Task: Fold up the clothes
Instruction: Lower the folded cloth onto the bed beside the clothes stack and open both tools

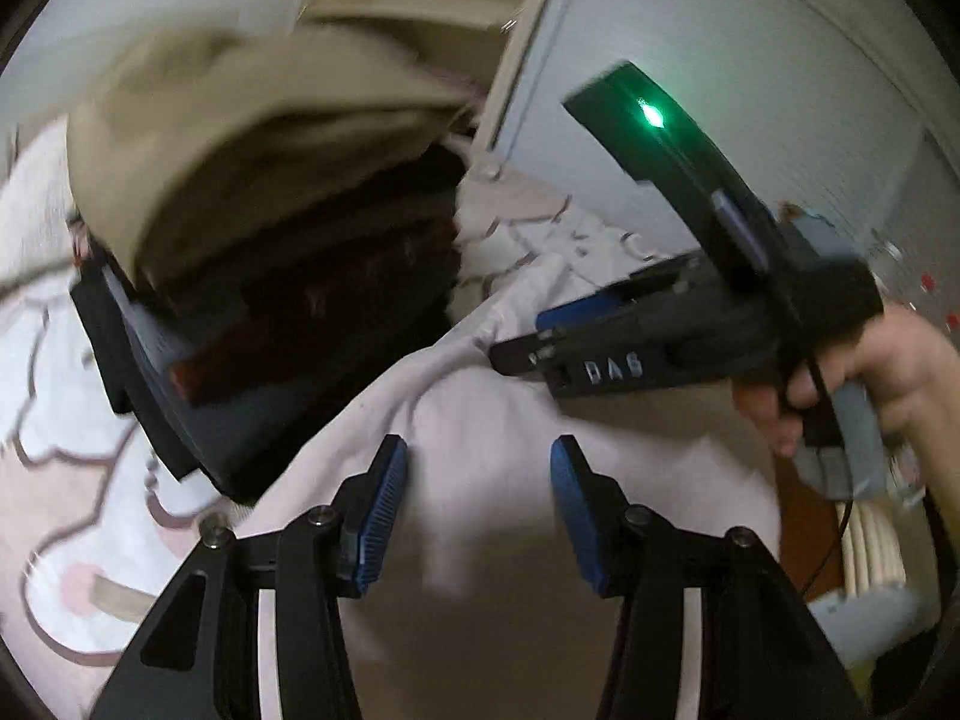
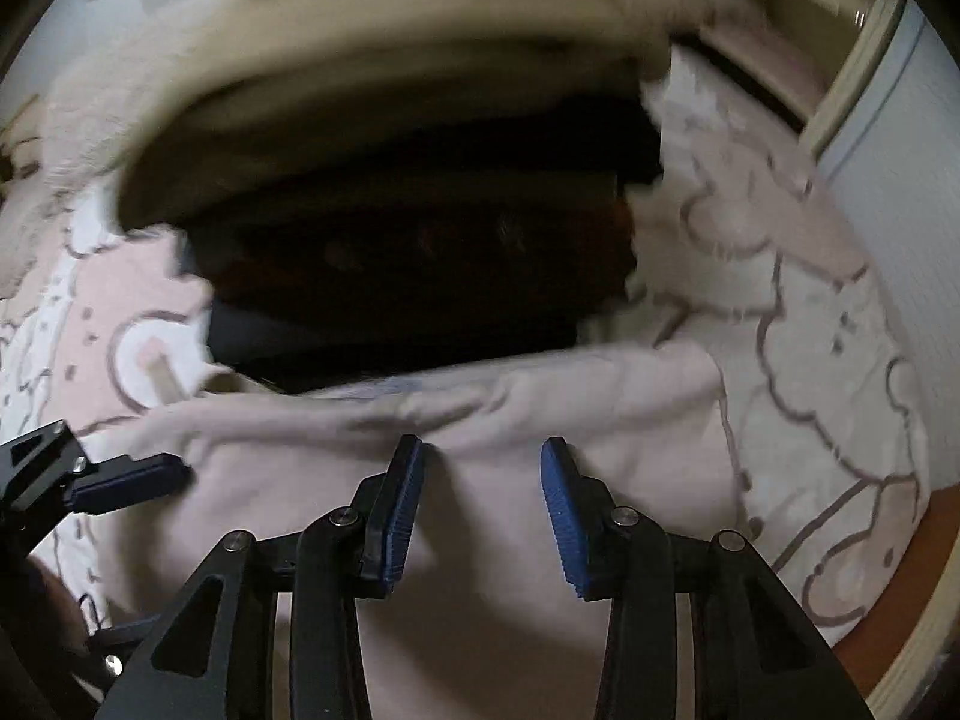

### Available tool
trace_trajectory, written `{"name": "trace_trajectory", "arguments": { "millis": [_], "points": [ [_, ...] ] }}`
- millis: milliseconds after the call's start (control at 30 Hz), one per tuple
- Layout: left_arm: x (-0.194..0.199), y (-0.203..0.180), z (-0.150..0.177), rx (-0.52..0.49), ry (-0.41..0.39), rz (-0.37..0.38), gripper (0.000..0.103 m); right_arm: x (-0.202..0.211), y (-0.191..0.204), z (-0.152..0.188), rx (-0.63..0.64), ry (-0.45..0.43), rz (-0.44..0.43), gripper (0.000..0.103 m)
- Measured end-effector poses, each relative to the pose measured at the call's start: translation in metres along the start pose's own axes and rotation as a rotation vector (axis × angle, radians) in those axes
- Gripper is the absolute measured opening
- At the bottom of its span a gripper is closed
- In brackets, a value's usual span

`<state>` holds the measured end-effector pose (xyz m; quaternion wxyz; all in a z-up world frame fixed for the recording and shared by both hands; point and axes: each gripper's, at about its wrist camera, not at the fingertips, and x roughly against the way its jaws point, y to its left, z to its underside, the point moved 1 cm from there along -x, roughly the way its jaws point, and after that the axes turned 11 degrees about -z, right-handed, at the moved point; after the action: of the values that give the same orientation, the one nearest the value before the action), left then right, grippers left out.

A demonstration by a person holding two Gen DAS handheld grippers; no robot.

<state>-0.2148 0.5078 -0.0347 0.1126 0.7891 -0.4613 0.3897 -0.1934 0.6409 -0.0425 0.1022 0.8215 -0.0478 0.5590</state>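
A pale pinkish-white garment (image 1: pixel 492 408) (image 2: pixel 600 408) lies spread on the bed beneath both grippers. My left gripper (image 1: pixel 477 450) hovers over it, open, with nothing between its blue pads. My right gripper (image 2: pixel 483 450) is also open over the garment's far edge; in the left wrist view it (image 1: pixel 522 342) comes in from the right, held by a hand (image 1: pixel 888 372). One finger of the left gripper (image 2: pixel 138 477) shows at the left of the right wrist view. Behind the garment is a stack of dark folded clothes (image 1: pixel 312 312) (image 2: pixel 420 276) topped by a beige garment (image 1: pixel 252 120) (image 2: pixel 360 60).
A bedsheet (image 1: pixel 60 420) (image 2: pixel 810 360) with a pink and white cloud pattern covers the surface. A white wall panel (image 1: pixel 720 90) rises at the back right. An orange-brown edge (image 2: pixel 900 600) runs along the right side. Both views are blurred.
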Motion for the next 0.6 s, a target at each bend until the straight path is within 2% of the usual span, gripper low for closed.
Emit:
{"name": "trace_trajectory", "arguments": {
  "millis": [167,467,600],
  "points": [
    [-0.016,-0.007,-0.003,-0.073,0.052,-0.047,0.049,-0.024,-0.01,0.004,-0.01,-0.002,-0.021,0.041],
    [-0.016,-0.021,0.001,-0.17,0.061,-0.122,0.049,0.026,-0.061,0.019,-0.257,-0.133,0.049,0.041],
    [-0.017,-0.02,0.003,-0.174,0.061,-0.139,0.049,0.065,-0.048,0.065,-0.324,-0.212,-0.015,0.042]
  ]
}}
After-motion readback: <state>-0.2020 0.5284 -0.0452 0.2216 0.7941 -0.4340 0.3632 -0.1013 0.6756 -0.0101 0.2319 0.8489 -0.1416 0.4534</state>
